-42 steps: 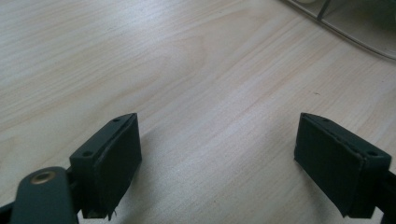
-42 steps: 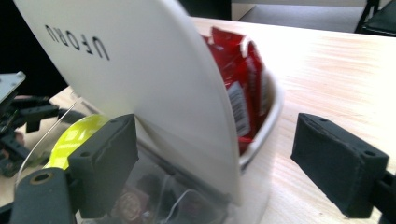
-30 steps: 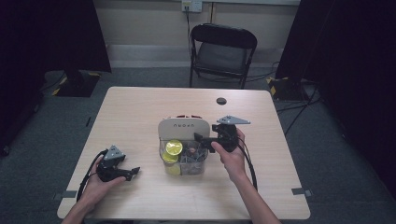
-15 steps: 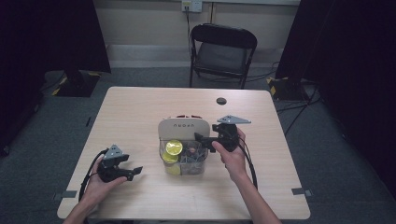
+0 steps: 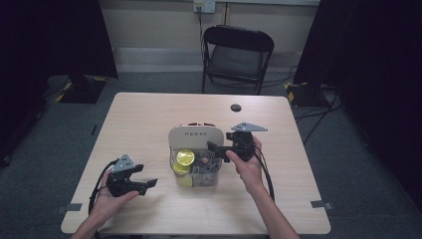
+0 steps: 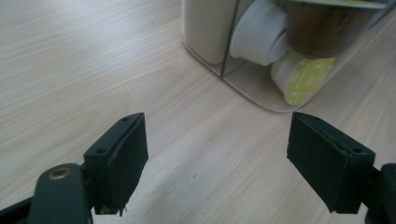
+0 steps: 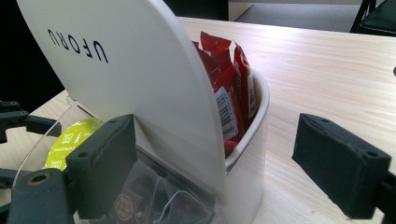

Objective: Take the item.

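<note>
Pale wood grain runs across the surface [image 5: 149, 124], which stands on grey carpet with a black folding chair [image 5: 238, 55] beyond its far edge and a small dark round object [image 5: 235, 107] near that edge.

At the middle of the surface stands a cream and clear organizer [image 5: 195, 155] with a tall rounded divider lettered on its face. Behind the divider, in the back compartment, red sachets [image 7: 229, 88] stand upright. In the clear front part lie coffee pods, among them a yellow-lidded pod [image 5: 185, 158] tilted on its side, and some small clear-wrapped packets [image 7: 154, 200].

The right hand-held gripper [image 5: 219, 147] is at the organizer's right side, its jaws spread wide apart and clamped on nothing. In the right gripper view its jaws straddle the organizer's corner: one jaw stands in front of the clear front compartment, the other out over bare wood to the side of the back compartment. Whether either jaw touches the wall cannot be told.

The left hand-held gripper [image 5: 149, 185] is low over the surface near the front left, well apart from the organizer, pointing toward it. Its jaws are likewise wide apart and hold nothing. In the left gripper view the organizer's clear corner, with a white pod [image 6: 259, 32] and a yellow-lidded one inside, lies ahead of the jaws, with bare wood between.
</note>
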A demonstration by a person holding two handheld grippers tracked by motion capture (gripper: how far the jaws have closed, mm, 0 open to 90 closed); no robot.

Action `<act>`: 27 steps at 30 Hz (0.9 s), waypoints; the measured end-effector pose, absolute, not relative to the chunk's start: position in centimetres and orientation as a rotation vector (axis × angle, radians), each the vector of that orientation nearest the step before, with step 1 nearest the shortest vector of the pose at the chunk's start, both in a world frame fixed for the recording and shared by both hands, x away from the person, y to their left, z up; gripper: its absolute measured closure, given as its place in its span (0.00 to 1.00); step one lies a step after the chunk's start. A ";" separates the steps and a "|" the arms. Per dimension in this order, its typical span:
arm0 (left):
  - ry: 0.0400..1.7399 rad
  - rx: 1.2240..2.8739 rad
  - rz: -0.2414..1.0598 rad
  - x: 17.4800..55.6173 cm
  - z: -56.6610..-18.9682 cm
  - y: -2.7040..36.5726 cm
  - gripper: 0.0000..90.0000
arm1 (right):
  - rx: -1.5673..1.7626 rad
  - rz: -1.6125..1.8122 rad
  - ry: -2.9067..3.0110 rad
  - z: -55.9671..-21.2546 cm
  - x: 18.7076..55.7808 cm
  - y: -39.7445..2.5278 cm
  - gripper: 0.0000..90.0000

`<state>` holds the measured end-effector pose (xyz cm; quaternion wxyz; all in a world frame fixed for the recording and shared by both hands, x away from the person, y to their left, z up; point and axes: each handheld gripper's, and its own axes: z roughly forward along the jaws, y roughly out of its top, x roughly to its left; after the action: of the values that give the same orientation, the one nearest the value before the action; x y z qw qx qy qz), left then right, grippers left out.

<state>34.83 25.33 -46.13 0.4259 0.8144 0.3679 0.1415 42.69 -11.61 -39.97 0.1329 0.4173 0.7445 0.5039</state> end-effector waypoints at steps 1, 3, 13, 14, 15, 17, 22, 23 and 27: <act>0.914 2.036 0.353 34.8 -46.0 25.2 0.22 | 1.209 1.460 2.161 -39.9 42.7 -11.6 0.14; 0.904 2.027 0.343 34.7 -45.8 25.0 0.23 | 1.208 1.458 2.159 -39.9 42.7 -11.7 0.14; 0.862 2.017 0.325 34.4 -45.0 23.9 0.23 | 1.208 1.465 2.165 -39.7 42.9 -11.8 0.13; 0.857 2.018 0.329 34.4 -44.9 23.9 0.23 | 1.206 1.466 2.165 -39.7 42.9 -11.8 0.14; 0.853 2.015 0.327 34.4 -44.8 23.8 0.23 | 1.206 1.465 2.165 -39.6 42.9 -11.8 0.14; 0.839 2.012 0.328 34.3 -44.4 23.6 0.28 | 1.209 1.465 2.163 -39.6 42.8 -11.7 0.14; 0.803 2.005 0.344 34.1 -43.8 22.9 0.28 | 1.198 1.455 2.161 -39.6 42.7 -11.7 0.15; 0.800 2.003 0.347 34.1 -43.6 22.8 0.28 | 1.199 1.454 2.161 -39.5 42.7 -11.7 0.15; 0.780 1.987 0.381 33.9 -43.0 22.3 0.27 | 1.199 1.456 2.161 -39.6 42.8 -11.7 0.14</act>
<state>33.93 22.33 -42.96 0.4678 0.8099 0.3181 0.1552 42.77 -11.74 -39.56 0.1363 0.4140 0.7463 0.5030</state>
